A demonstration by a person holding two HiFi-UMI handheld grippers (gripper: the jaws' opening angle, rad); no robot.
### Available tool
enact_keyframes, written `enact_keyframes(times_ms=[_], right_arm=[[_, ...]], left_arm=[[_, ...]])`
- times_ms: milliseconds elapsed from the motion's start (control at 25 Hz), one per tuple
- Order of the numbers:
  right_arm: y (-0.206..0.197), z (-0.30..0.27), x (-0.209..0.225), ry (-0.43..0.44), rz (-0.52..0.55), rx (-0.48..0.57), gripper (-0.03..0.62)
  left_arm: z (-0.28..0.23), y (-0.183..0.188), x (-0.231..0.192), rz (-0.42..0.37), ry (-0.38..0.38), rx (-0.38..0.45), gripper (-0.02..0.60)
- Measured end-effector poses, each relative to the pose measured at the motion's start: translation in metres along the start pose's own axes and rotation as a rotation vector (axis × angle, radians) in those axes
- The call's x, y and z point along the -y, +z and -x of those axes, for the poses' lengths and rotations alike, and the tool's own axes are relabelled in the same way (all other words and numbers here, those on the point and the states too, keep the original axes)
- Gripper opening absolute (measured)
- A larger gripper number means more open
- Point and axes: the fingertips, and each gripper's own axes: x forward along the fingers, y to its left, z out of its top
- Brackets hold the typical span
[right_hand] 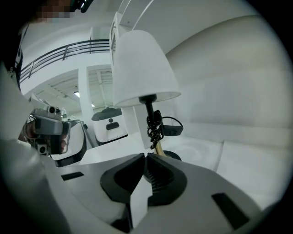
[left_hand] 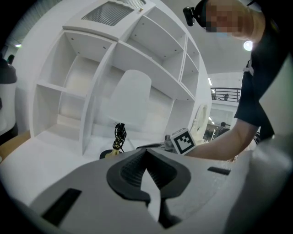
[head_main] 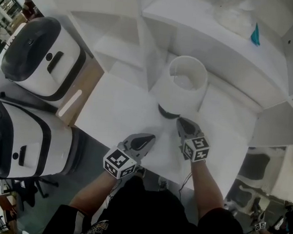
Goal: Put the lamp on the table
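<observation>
White worktop (head_main: 111, 111) carries the lamp (head_main: 185, 81) upright: placing looks done. Just short of the lamp, left tool (head_main: 150, 138) and right tool (head_main: 181, 122) are clenched, empty.

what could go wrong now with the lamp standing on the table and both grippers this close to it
The right gripper, jaws together and empty, sits close to the lamp. A careless swing could tip it, since a wide shade rides on a thin stem. The bundled cord on that stem faces the jaws and might snag on them.
</observation>
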Motion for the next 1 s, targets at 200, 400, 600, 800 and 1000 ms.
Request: enact_keyframes(times_ms=[200, 400, 600, 800, 1000], right_arm=[[0.018, 0.04, -0.025, 0.068, -0.015, 0.01, 0.026], [0.036, 0.088, -0.046, 0.126, -0.043, 0.058, 0.026], [0.04, 0.135, -0.064, 0.194, -0.015, 0.083, 0.026], [0.037, 0.171, -0.083, 0.263, 0.026, 0.086, 0.026], [0.031, 0.189, -0.113, 0.318, 0.045, 0.073, 0.026]], left_arm=[[0.0, -0.002, 0.024, 0.014, 0.041, 0.017, 0.006], [0.003, -0.007, 0.053, 0.038, 0.098, 0.032, 0.006], [0.01, -0.014, 0.088, 0.06, 0.176, 0.072, 0.006], [0.019, -0.018, 0.123, 0.068, 0.247, 0.094, 0.006], [0.046, -0.022, 0.145, 0.066, 0.293, 0.099, 0.006]])
